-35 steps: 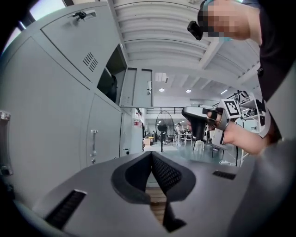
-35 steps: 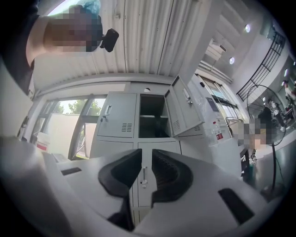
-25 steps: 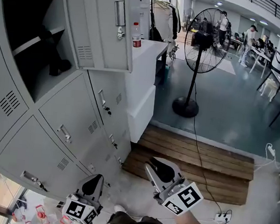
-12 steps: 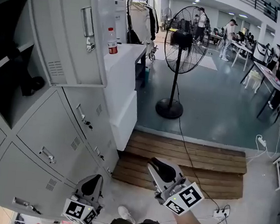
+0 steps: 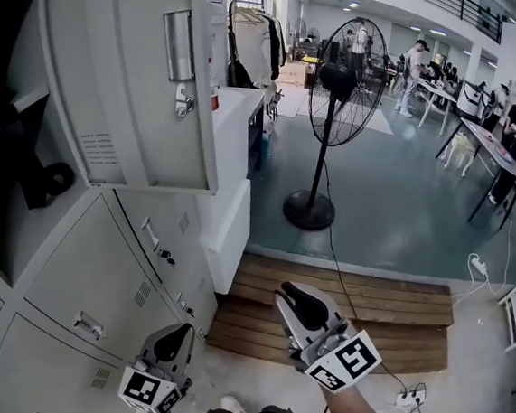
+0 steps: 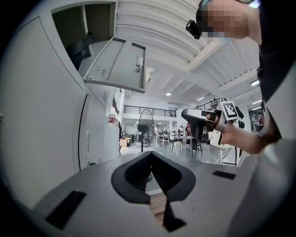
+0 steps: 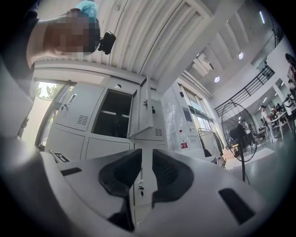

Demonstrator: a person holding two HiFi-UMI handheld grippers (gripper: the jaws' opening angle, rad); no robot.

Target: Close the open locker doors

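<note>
A grey locker bank (image 5: 98,267) fills the left of the head view. One upper door (image 5: 134,80) stands swung out, and its dark compartment (image 5: 11,132) holds a black object. My left gripper (image 5: 172,340) hangs low in front of the lower lockers, jaws shut and empty. My right gripper (image 5: 296,297) is to its right over the wooden platform, jaws together with only a thin slit, holding nothing. Both are well below the open door. The door (image 6: 118,65) shows overhead in the left gripper view, above the left gripper (image 6: 151,155). The door (image 7: 144,113) appears ahead of the right gripper (image 7: 147,155).
A white cabinet (image 5: 240,154) adjoins the lockers on the right. A tall standing fan (image 5: 343,82) is on the blue floor beyond the wooden platform (image 5: 358,301), its cable trailing to a power strip (image 5: 407,399). People and tables are far back right.
The head view has drawn closer to the lockers, so the open door looms larger and nearer. Both grippers stay low in about the same places, with jaws unchanged.
</note>
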